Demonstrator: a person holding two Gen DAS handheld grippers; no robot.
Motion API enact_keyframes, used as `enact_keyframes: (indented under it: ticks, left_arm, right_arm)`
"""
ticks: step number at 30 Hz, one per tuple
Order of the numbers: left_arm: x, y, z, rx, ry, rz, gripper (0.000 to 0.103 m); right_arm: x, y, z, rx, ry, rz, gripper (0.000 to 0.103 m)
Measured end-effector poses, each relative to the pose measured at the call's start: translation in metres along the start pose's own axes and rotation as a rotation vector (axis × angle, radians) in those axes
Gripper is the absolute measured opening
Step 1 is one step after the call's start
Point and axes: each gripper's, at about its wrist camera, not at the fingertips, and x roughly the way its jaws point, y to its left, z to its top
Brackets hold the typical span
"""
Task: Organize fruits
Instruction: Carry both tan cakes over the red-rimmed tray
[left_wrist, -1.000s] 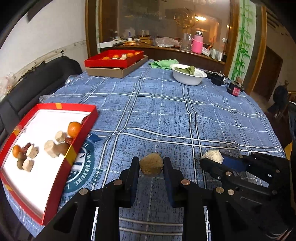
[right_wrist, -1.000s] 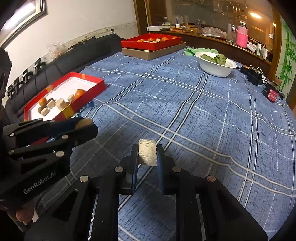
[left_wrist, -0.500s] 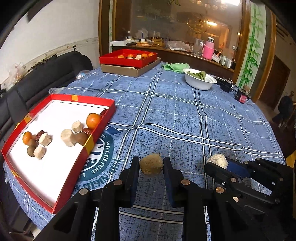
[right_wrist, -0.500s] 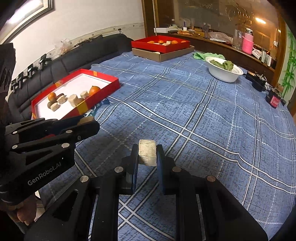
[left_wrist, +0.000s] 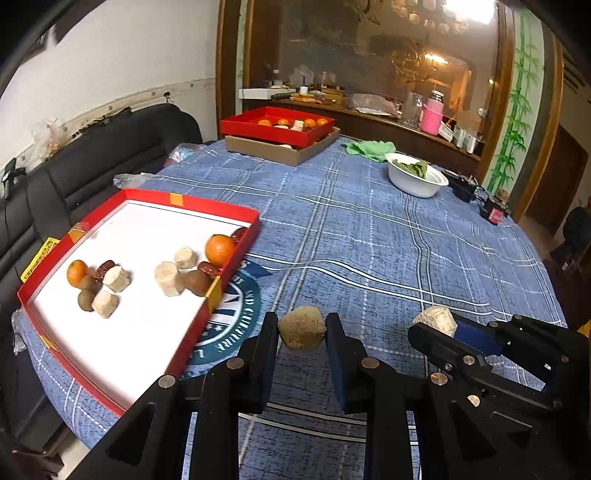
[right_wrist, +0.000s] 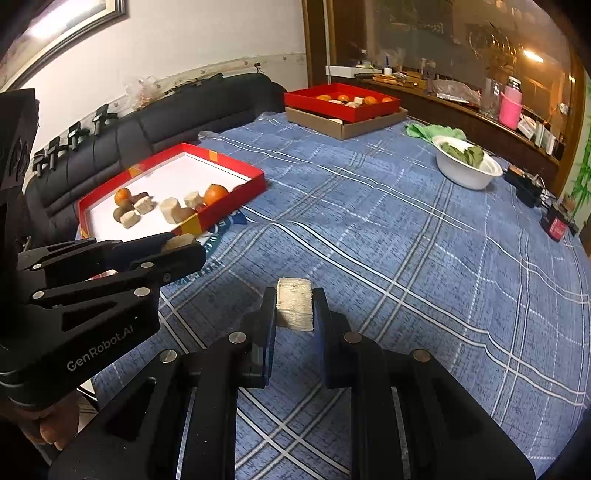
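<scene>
Blue plaid cloth (left_wrist: 369, 236) covers the table, and both grippers hang above its near edge, each closed on one piece of fruit. The left gripper (left_wrist: 302, 328) clamps a rough brown round fruit (left_wrist: 302, 328) between its two pads, lifted clear of the cloth. The right gripper (right_wrist: 294, 309) pinches a pale, ridged chunk (right_wrist: 294, 308) with flat cut faces, its jaws narrow and pressed to both sides of the piece; in the left wrist view this chunk shows at about 4 o'clock, just beside the brown fruit's gripper. At 10 o'clock from the left gripper lies a red tray with a white floor (left_wrist: 192, 201), near the table's left edge and overlapping a round printed emblem (left_wrist: 236, 314) on the cloth. In the tray are two small heaps: an orange (left_wrist: 77, 272), a red date, two brown fruits and two pale chunks at its left, and a second orange (left_wrist: 219, 250), more pale chunks, a brown fruit and red dates against its right wall. At 12 o'clock, at the far end, a second red tray (left_wrist: 277, 134) holding oranges sits on a brown cardboard box (left_wrist: 280, 154). At 1 o'clock stands a white bowl of green leaves (left_wrist: 415, 177) with a green cloth (left_wrist: 369, 149) behind it. A black sofa (left_wrist: 96, 162) runs along the table's left side.
</scene>
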Motion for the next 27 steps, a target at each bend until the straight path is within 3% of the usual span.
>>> enact_keyframes:
  ticks: [16, 27]
  left_arm:
    - [-0.006, 0.036, 0.004, -0.074, -0.018, 0.020, 0.025]
    - [-0.005, 0.042, -0.005, -0.086, -0.005, 0.018, 0.025]
  right_arm:
    - [0.007, 0.030, 0.020, -0.064, -0.008, 0.031, 0.017]
    - [0.011, 0.037, 0.016, -0.074, 0.004, 0.041, 0.017]
